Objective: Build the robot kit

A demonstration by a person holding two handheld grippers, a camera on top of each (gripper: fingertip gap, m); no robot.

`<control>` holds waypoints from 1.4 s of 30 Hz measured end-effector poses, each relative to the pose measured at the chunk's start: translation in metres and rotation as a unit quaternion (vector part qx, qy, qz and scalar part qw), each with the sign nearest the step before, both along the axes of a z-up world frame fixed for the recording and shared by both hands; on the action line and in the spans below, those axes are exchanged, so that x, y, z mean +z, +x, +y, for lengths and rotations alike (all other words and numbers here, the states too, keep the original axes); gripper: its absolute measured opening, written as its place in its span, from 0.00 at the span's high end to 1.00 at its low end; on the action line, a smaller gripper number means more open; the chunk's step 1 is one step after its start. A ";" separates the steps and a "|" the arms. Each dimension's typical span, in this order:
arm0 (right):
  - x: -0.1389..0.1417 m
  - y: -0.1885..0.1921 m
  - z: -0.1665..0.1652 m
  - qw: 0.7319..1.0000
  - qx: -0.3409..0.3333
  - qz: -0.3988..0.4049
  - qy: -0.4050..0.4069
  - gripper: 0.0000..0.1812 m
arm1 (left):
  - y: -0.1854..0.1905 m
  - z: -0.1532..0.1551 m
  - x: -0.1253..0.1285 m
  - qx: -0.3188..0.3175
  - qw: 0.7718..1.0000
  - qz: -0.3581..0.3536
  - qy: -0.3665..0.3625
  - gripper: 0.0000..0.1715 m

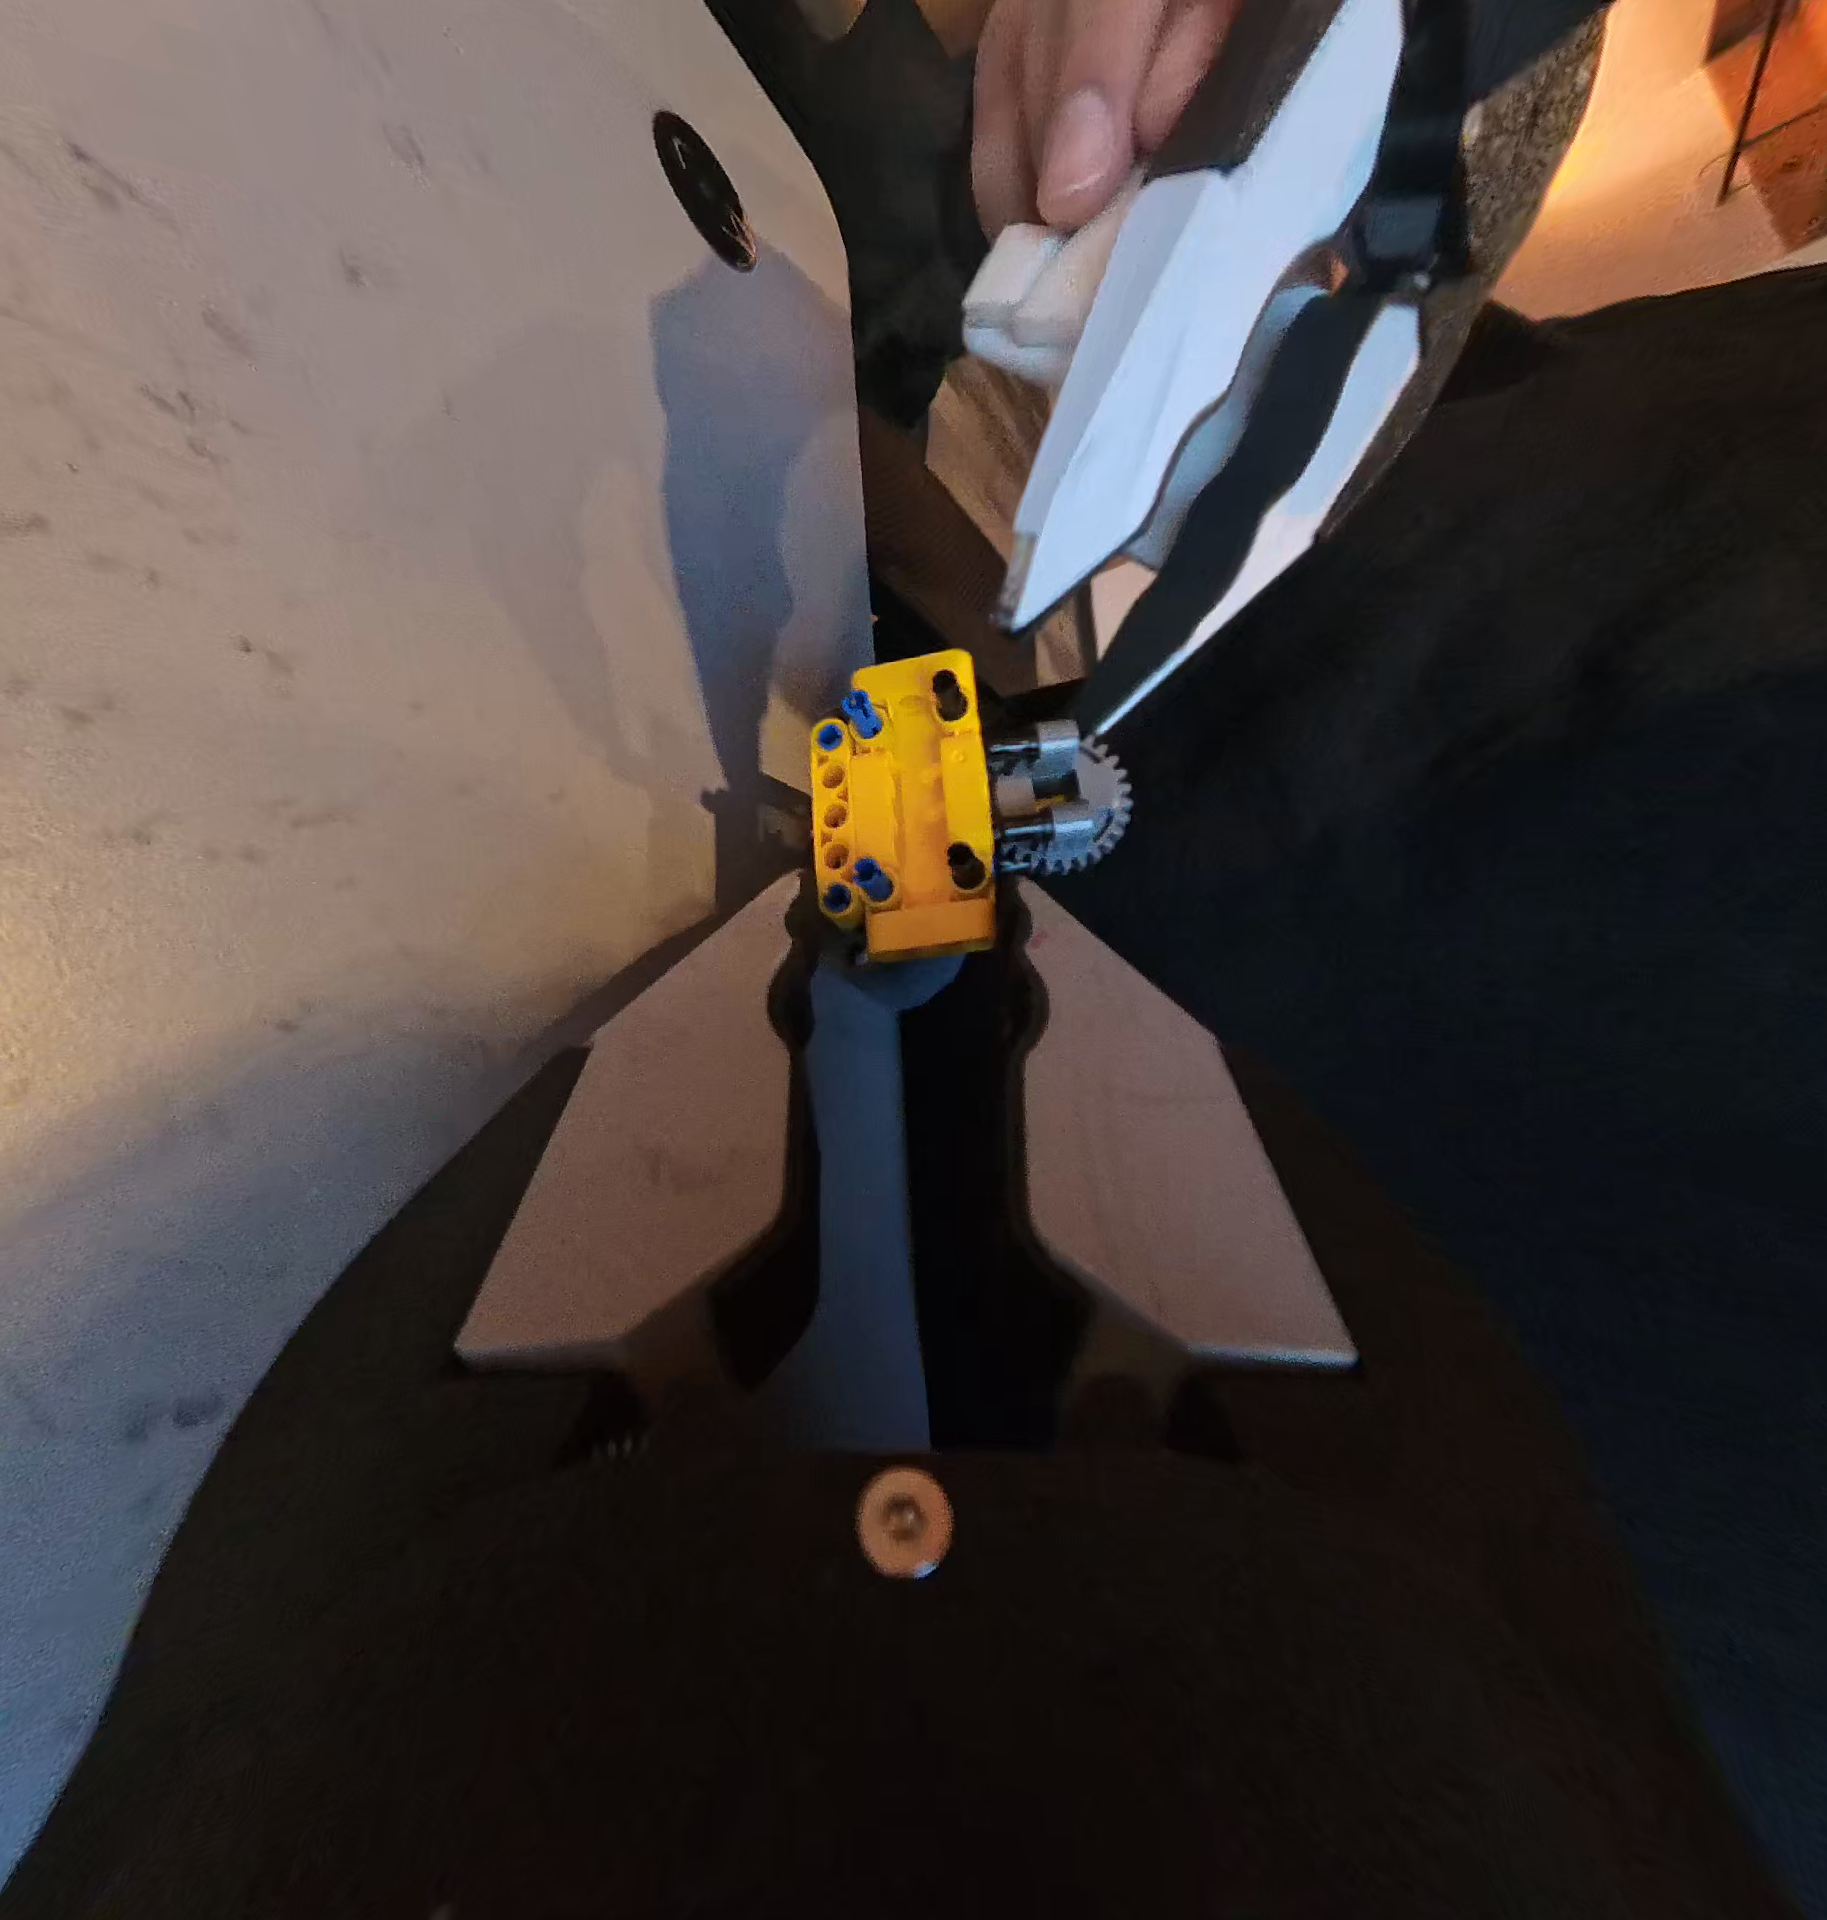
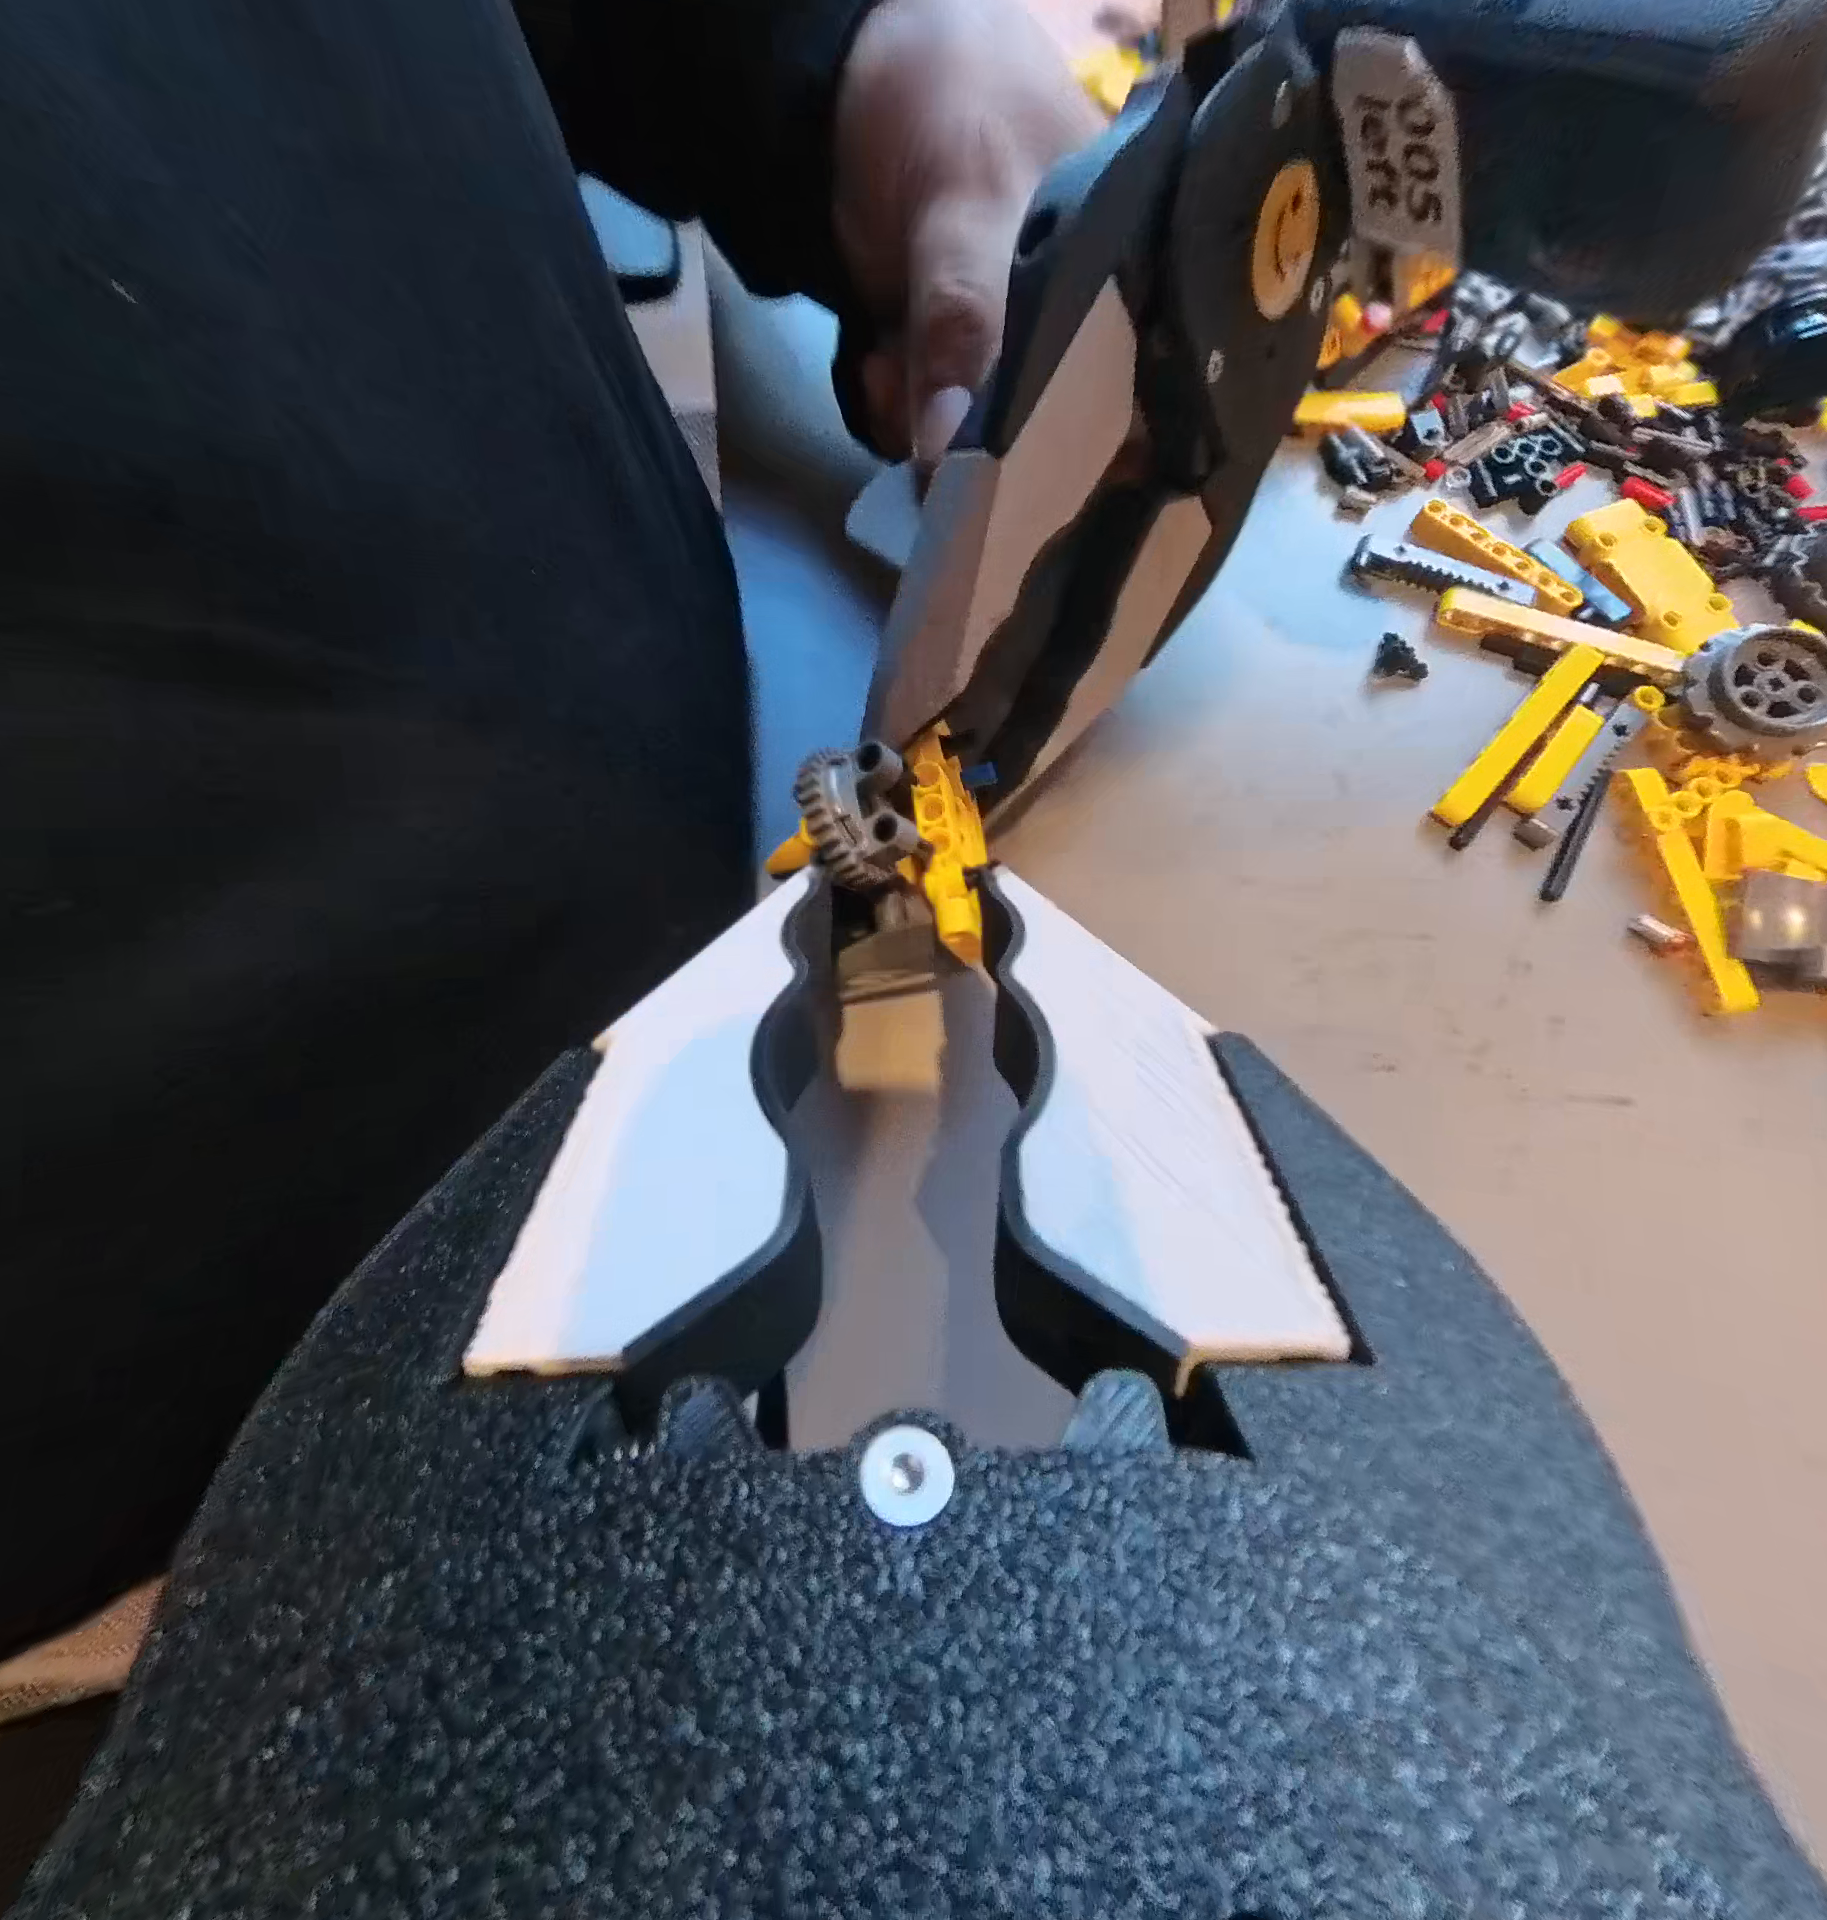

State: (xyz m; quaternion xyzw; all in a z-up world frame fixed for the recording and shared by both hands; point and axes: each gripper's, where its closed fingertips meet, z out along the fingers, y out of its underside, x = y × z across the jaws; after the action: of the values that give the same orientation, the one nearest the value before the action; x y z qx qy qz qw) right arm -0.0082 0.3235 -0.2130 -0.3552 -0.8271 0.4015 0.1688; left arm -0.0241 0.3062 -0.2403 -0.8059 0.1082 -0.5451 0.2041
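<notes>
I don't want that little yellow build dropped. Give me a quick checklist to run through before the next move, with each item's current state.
1. Left gripper shut on the yellow gear assembly: ok.
2. Right gripper closed on the same assembly: cannot tell; its tips flank it.
3. Grey gear seated on the assembly: ok.
4. Blue pins in place: ok.
5. Assembly clear of the table: cannot tell.
6. Loose parts pile clear of both grippers: ok, it lies off to the side.

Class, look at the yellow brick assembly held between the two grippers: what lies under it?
In the right wrist view, pale table shows beneath the yellow brick assembly. The spot directly below is hidden by the right gripper.
</notes>
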 end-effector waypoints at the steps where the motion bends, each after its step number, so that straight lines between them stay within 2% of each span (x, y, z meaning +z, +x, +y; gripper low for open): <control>1: 0.005 0.001 -0.002 1.000 0.003 0.002 -0.023 0.86 | 0.000 0.000 0.000 0.000 1.000 -0.004 -0.002 0.81; 4: 0.013 0.000 -0.014 0.998 0.033 0.022 -0.040 0.87 | 0.004 -0.003 -0.002 -0.011 1.000 -0.012 -0.008 0.81; 6: 0.008 -0.004 -0.014 0.999 0.039 0.022 -0.021 0.79 | 0.009 -0.006 -0.003 -0.025 0.999 -0.013 -0.014 0.81; 9: 0.005 -0.004 -0.015 0.997 0.047 -0.011 -0.051 0.75 | 0.012 -0.006 -0.002 -0.028 0.999 -0.013 -0.013 0.81; 16: -0.013 0.007 -0.022 0.992 0.102 -0.065 -0.044 0.77 | 0.014 -0.006 -0.002 -0.028 0.999 -0.014 -0.008 0.81; 19: -0.013 0.007 -0.025 0.991 0.120 -0.057 -0.019 0.81 | 0.015 -0.007 -0.001 -0.031 1.000 -0.001 0.000 0.81; 30: -0.013 0.008 -0.028 0.989 0.111 -0.089 -0.049 0.83 | 0.020 -0.009 -0.007 -0.031 0.996 0.066 0.047 0.81; 37: -0.014 0.008 -0.031 0.989 0.106 -0.078 -0.064 0.83 | 0.022 -0.012 -0.005 -0.025 0.997 0.050 0.048 0.78; 42: -0.013 0.010 -0.031 0.990 0.115 -0.065 -0.050 0.83 | 0.023 -0.015 0.008 -0.015 0.999 -0.033 0.026 0.67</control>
State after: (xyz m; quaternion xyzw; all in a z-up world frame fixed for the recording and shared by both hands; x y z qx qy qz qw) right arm 0.0014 0.2927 -0.2260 -0.2911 -0.8506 0.4352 0.0489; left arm -0.0013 0.2915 -0.2319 -0.7803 0.1277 -0.5714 0.2199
